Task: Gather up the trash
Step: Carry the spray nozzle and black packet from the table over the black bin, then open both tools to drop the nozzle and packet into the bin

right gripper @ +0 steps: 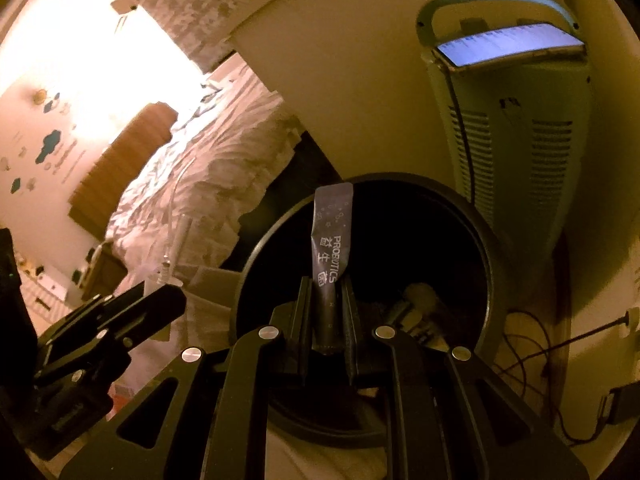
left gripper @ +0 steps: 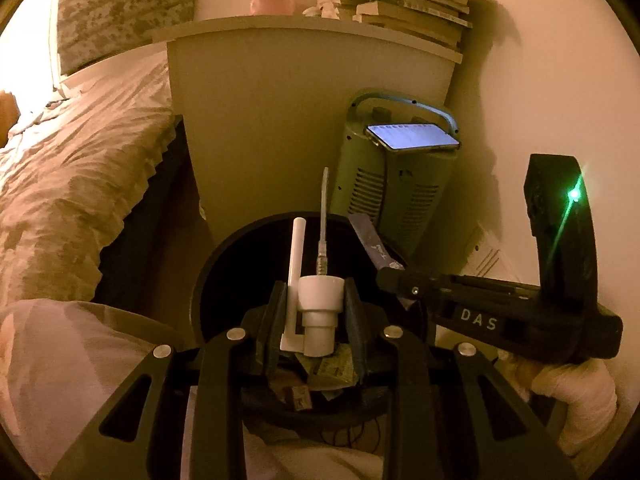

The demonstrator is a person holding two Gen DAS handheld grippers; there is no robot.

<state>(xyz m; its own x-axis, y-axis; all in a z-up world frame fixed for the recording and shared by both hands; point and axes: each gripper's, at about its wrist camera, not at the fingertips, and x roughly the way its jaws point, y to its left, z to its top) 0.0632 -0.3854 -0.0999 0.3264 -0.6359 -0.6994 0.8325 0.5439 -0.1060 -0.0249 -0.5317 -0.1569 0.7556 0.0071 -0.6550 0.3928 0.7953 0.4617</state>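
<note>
Trash in both grippers, poised above the round black waste bin [left gripper: 208, 280].

Left of the scene lies the rumpled pale bed [left gripper: 80, 152]; the left gripper [left gripper: 316, 312] has its fingers closed snugly on a white plastic pump-spray head [left gripper: 320, 304] with its clear dip tube, right above the bin's mouth. Further right, the right gripper [right gripper: 326, 312] pinches a dark purple probiotics sachet [right gripper: 332, 236] narrowly, also over the opening. Best release comes with each piece centred inside the rim, tube pointing down, fingers opened one at a time.

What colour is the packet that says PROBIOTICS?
The probiotics packet is dark purple-grey with white writing, clearest in the right wrist view.
</note>
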